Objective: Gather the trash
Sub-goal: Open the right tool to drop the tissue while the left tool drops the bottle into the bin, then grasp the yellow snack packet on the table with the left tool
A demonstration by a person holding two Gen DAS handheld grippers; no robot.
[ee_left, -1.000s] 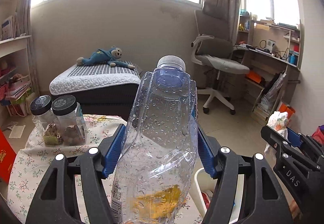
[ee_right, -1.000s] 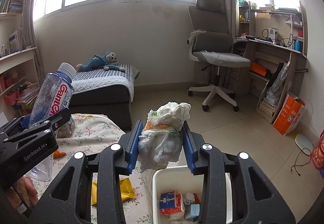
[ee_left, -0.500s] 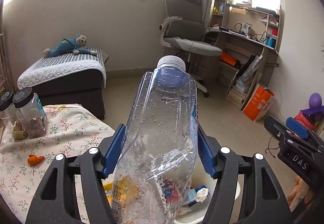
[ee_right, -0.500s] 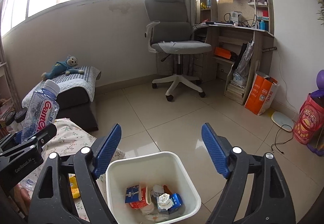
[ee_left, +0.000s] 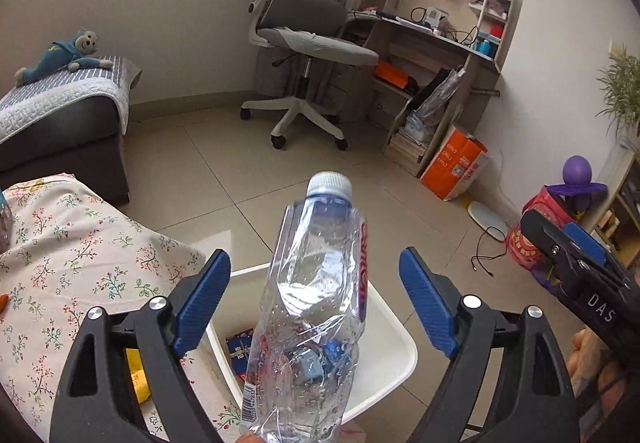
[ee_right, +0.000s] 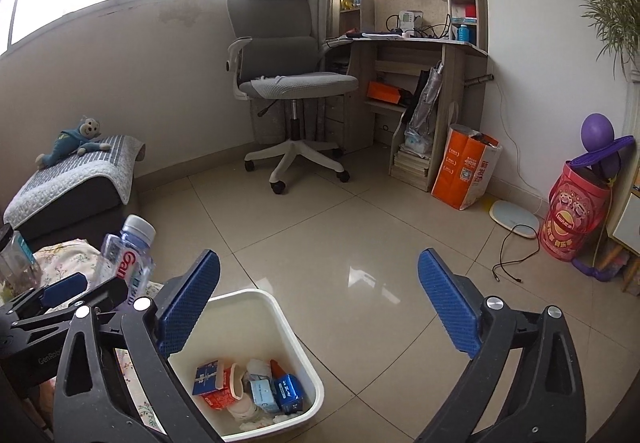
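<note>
A crumpled clear plastic water bottle [ee_left: 316,303] with a white cap stands between the jaws of my left gripper [ee_left: 314,263]. Those jaws are opening and the blue pads [ee_left: 204,299] stand clear of the bottle on both sides. Below it sits a white trash bin [ee_left: 396,347]. In the right wrist view the bottle [ee_right: 132,263] shows at the left, above the bin [ee_right: 280,323], which holds cartons and tissue [ee_right: 248,387]. My right gripper [ee_right: 319,259] hangs over the bin's right side, its jaws opening, with nothing between them.
A table with a floral cloth [ee_left: 72,255] adjoins the bin on the left, with a yellow packet [ee_left: 136,375] near its edge. Across the tiled floor stand an office chair [ee_right: 288,83], a desk, an orange bag [ee_right: 464,171] and a loose cable [ee_right: 512,255].
Both grippers swung right and tilted down over the bin. The right one let go of a crumpled white wad. The left jaws spread away from the bottle.
</note>
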